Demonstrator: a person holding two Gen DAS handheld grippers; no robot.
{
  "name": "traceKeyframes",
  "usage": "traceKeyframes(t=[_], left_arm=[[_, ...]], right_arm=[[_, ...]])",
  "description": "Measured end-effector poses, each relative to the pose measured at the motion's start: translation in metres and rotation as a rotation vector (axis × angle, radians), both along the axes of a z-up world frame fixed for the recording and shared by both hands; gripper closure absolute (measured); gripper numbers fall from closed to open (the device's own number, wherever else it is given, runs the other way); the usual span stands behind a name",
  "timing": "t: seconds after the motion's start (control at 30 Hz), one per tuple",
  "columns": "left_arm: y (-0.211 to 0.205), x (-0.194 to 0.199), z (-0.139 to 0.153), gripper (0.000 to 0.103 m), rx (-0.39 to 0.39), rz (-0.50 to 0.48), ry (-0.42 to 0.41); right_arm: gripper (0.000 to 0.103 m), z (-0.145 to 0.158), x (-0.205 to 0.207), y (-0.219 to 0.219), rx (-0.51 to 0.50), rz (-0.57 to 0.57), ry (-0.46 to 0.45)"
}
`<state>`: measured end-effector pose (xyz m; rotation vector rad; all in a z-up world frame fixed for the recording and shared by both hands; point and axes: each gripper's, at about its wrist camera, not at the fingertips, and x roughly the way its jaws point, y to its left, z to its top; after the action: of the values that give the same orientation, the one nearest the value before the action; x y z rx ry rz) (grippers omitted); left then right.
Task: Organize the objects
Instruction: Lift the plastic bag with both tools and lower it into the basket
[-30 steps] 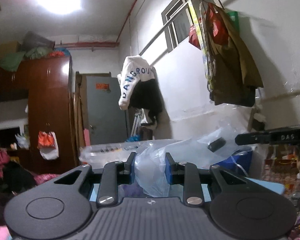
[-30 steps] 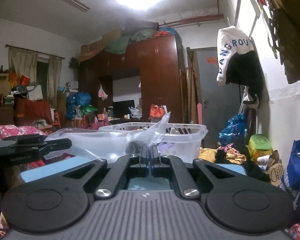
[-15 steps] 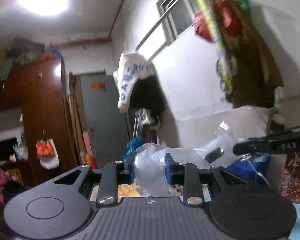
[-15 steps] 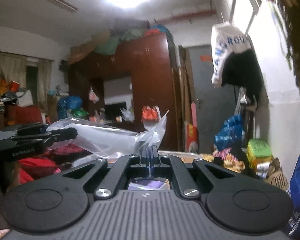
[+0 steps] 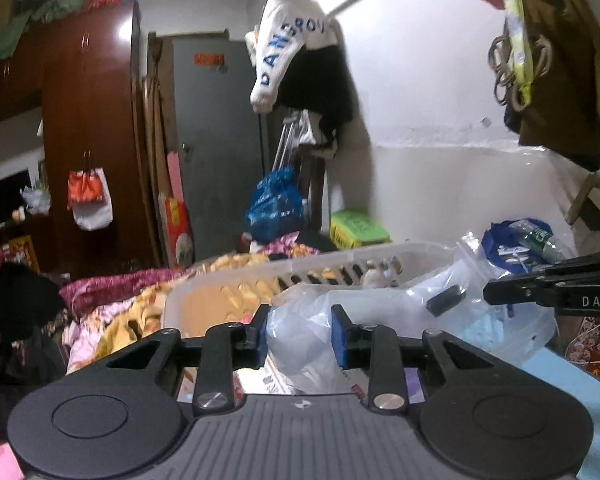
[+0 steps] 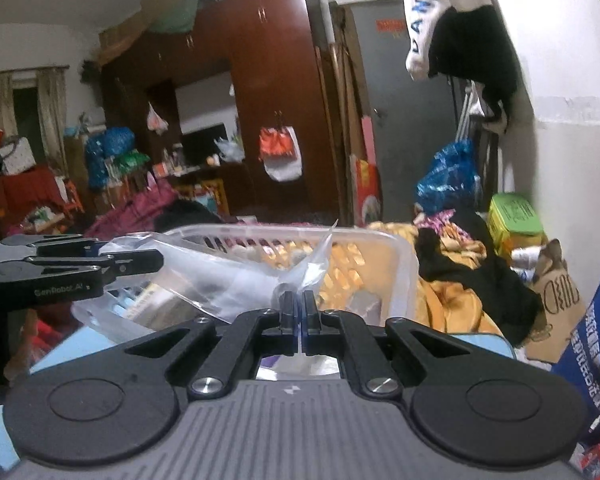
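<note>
I hold a clear plastic bag point(image 5: 380, 312) between both grippers. My left gripper point(image 5: 299, 334) is shut on a bunched end of the bag. My right gripper point(image 6: 298, 316) is shut tight on a thin edge of the same bag point(image 6: 236, 276). The bag hangs just in front of a translucent white laundry basket point(image 5: 340, 264), also in the right wrist view point(image 6: 396, 268). The right gripper shows from the side in the left wrist view point(image 5: 548, 292); the left gripper shows at the left of the right wrist view point(image 6: 72, 268).
A light blue surface point(image 5: 572, 376) lies under the grippers. Yellow and pink bedding point(image 5: 132, 304) lies behind the basket. A blue bag point(image 5: 276, 204) and green crate point(image 5: 358, 228) stand by the wall. A brown wardrobe point(image 6: 260, 100) and grey door point(image 5: 216, 140) are at the back.
Both views have tilted downward: the ceiling light has left the frame and the basket and bedding now show lower and nearer. Both grippers stay shut on the bag.
</note>
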<state>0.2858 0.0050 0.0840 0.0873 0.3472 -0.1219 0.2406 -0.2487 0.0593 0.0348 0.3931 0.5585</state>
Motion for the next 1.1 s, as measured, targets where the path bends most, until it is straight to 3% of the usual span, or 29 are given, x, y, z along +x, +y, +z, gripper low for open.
traceKeyframes(t=[0.07,0.13,0.2,0.27,0.3,0.37,0.43,0.53,0.67,0.77,1.1], left_arm=[[0.0,0.003,-0.002,0.057,0.014,0.007,0.012],[0.0,0.003,-0.001,0.04,0.023,0.035,0.01],[0.002,0.003,0.0,0.024,0.011,0.048,0.006],[0.002,0.003,0.001,0.021,0.022,0.069,0.003],[0.001,0.002,0.001,0.019,0.037,0.09,0.003],[0.0,0.001,0.003,0.019,0.064,0.125,0.001],[-0.003,-0.002,0.006,0.018,0.084,0.158,-0.022],[-0.005,-0.009,0.011,0.01,0.079,0.166,-0.052],[-0.009,-0.013,0.011,0.004,0.056,0.154,-0.048],[-0.012,-0.016,0.006,0.004,0.043,0.153,-0.029],[-0.016,-0.031,0.001,0.004,0.016,0.154,0.008]], right_arm=[[0.1,0.001,0.003,0.002,-0.018,-0.012,0.013],[0.098,0.001,0.004,0.004,-0.029,-0.018,0.018],[0.088,0.001,0.002,0.005,-0.04,-0.028,0.025],[0.062,0.002,0.004,0.004,-0.033,-0.032,0.019],[0.058,0.004,0.005,0.005,-0.034,-0.035,0.012],[0.036,0.008,0.003,0.007,-0.033,-0.041,0.004],[0.022,0.011,0.001,0.008,-0.029,-0.042,-0.014],[0.0,0.015,-0.002,0.007,-0.016,-0.08,-0.066],[0.0,0.015,-0.001,0.009,-0.014,-0.087,-0.068],[0.0,0.013,0.002,0.011,-0.012,-0.092,-0.037],[0.0,0.018,-0.01,0.019,-0.035,-0.086,-0.067]])
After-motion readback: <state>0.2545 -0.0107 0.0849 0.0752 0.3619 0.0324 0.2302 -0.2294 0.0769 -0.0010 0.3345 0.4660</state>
